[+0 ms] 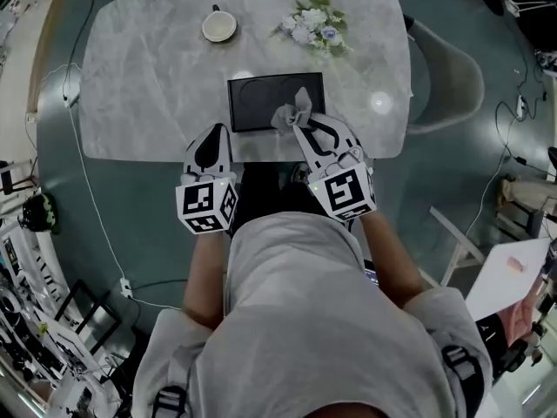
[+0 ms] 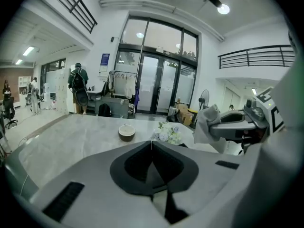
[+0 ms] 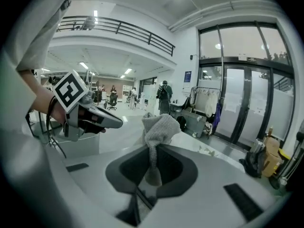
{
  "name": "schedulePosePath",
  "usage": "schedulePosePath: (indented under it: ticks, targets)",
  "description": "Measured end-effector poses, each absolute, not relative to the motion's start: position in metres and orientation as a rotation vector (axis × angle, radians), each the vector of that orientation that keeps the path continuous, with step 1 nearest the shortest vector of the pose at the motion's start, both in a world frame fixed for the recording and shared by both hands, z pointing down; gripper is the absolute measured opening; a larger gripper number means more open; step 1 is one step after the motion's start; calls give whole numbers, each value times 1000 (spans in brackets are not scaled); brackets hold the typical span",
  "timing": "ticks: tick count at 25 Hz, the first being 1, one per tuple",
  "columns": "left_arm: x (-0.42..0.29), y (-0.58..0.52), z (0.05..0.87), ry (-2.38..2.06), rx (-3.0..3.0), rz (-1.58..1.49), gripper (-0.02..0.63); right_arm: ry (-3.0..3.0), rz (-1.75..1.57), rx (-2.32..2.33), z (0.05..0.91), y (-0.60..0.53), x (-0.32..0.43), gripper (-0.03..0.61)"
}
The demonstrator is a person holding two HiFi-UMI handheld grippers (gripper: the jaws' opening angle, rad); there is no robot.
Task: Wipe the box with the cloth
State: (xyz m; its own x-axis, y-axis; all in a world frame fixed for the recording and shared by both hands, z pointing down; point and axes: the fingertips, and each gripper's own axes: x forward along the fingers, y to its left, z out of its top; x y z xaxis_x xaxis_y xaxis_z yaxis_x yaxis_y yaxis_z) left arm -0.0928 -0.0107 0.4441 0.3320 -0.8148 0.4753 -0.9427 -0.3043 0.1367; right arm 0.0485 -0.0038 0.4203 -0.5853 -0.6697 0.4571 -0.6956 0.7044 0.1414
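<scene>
The right tool (image 1: 302, 127), clamped on the cloth (image 1: 294, 111), holds it over the four-o'clock corner of the dark box (image 1: 257, 98) on the counter (image 1: 139, 85), the left tool (image 1: 214, 142) closed empty at seven o'clock; wiping seems about to begin, calling for downward pressure and a sweep across.

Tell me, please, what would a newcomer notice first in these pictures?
First, the right tool, shut on a crumpled grey cloth over the near right part of the dark box, which lies at the near edge of the marble table. Next, the left tool, shut and empty, just left of the box's near left corner. Farther back stand a cup and a bunch of pale flowers.
</scene>
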Motion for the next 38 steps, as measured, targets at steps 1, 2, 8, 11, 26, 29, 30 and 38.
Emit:
schedulePosePath:
  ticks: [1, 2, 8, 11, 26, 29, 30, 38]
  targets:
    - [-99, -14, 453, -1546, 2196, 462, 23, -2418, 75, 1005, 429, -7, 39, 49]
    - [-104, -18, 462, -1539, 2177, 473, 23, -2406, 71, 965, 438, -11, 29, 49]
    - [-132, -18, 520, -1513, 2102, 608, 23, -2335, 45, 743, 488, -17, -23, 49]
    - [-141, -7, 544, -1511, 2040, 630, 23, -2279, 7, 625, 515, -14, -40, 49]
    - [-161, -9, 572, -1483, 1952, 585, 23, -2168, 39, 398, 575, -25, -90, 144]
    - [-163, -5, 571, -1481, 1945, 584, 23, -2164, 44, 397, 576, -24, -94, 139]
    - [-162, -5, 571, -1479, 1945, 586, 24, -2163, 44, 394, 577, -24, -95, 138]
    - [-154, -5, 570, -1464, 1966, 593, 23, -2166, -17, 389, 583, -18, -95, 119]
